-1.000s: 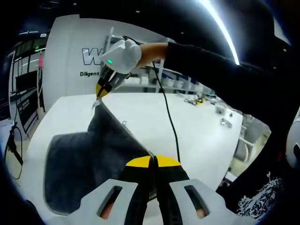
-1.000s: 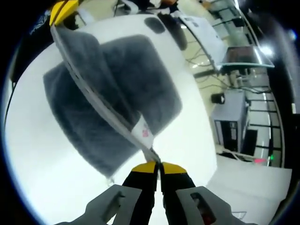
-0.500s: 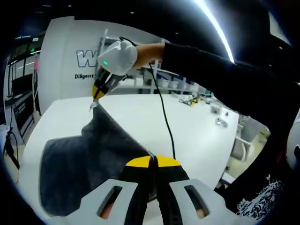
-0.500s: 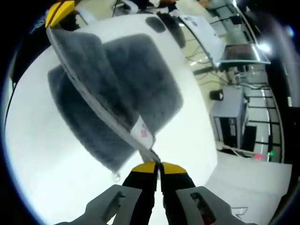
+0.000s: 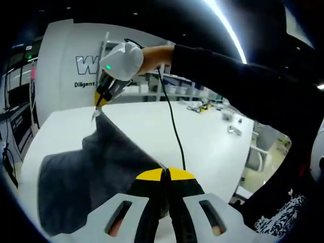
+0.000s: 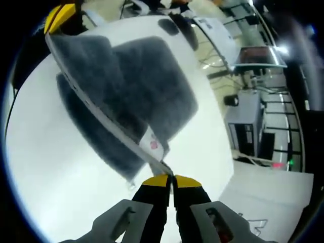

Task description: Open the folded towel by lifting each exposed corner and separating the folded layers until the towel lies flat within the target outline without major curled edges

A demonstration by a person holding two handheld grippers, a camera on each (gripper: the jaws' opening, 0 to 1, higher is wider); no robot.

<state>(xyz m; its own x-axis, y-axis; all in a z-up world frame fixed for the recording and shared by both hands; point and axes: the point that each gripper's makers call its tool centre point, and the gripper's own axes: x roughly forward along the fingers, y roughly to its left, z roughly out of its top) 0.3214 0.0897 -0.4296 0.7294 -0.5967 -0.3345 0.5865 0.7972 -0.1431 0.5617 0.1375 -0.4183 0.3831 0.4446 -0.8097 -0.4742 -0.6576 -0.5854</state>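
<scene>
Left gripper view: our left gripper (image 5: 165, 174) and right gripper (image 5: 97, 99) each clamp a corner of the grey towel (image 5: 96, 172), stretched taut above the white table (image 5: 202, 136).

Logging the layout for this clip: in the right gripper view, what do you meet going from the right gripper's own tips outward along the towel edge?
Right gripper shut on the towel corner → white care label → taut hemmed towel edge → left gripper pinching the far corner.

Looks like a lab/demo hall: big white desk (image 5: 212, 136), branded wall w/ lettering (image 5: 86, 66), ceiling strip light (image 5: 225, 30), equipment racks (image 6: 250, 126) nearby.
</scene>
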